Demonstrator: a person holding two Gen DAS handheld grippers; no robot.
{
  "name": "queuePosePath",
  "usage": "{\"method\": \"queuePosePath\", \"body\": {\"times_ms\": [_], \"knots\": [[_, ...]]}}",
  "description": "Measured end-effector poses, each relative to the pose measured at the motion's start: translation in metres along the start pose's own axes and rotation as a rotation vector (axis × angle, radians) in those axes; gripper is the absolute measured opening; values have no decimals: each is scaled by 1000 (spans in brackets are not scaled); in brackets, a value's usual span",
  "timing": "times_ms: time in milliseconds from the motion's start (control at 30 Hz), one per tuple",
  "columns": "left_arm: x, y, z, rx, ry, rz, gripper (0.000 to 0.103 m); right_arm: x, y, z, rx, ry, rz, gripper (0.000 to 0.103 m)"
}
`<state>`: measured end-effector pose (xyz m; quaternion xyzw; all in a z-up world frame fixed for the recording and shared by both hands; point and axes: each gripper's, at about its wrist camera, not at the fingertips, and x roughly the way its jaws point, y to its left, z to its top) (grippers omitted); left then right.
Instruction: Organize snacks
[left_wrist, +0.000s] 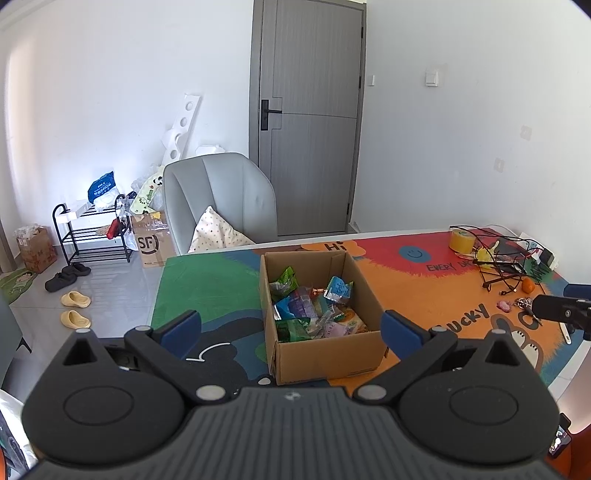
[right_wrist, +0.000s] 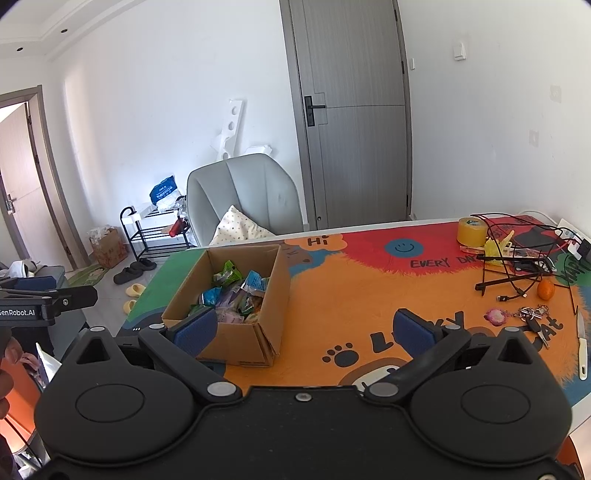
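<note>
Ahead of both grippers, beyond the table's far edge, a grey door (left_wrist: 310, 114) stands closed in the white wall, with a grey armchair (left_wrist: 221, 199) left of it holding a spotted cushion (left_wrist: 214, 232). Under the tools spreads the table's bright cartoon mat (right_wrist: 369, 295), orange, red and green. Directly in front of the left gripper (left_wrist: 291, 328) sits the open cardboard box (left_wrist: 328, 354), and the snacks (left_wrist: 310, 306), a heap of green, blue and orange packets, lie inside it. That gripper is spread wide and grasps nothing; its blue pads (left_wrist: 400, 328) flank the box's near corners without touching it, so far as the view shows. The right gripper (right_wrist: 306, 328) is likewise released and empty, hovering over bare orange mat with the box just off its left finger, whose pad overlaps the box's near wall in the picture. Farther right of this tool, well apart from the box, lies clutter: a tangle of black cables (right_wrist: 517, 258), a roll of yellow tape (right_wrist: 472, 230), a small orange fruit (right_wrist: 546, 289), a bunch of keys (right_wrist: 532, 317) and a pink trinket (right_wrist: 496, 316). Off to the left on the floor stand a black shoe rack (left_wrist: 92, 232), a second carton marked SF (left_wrist: 151, 240) and yellow slippers (left_wrist: 75, 308).
</note>
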<state>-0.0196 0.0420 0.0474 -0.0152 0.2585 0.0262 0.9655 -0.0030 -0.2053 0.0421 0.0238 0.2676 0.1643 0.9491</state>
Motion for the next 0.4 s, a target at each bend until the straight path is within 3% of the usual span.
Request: {"method": "queuePosePath", "body": {"times_ms": [400], "knots": [[0, 4, 0, -5, 3, -13, 103, 5, 2, -3, -3, 14, 4, 103]]}}
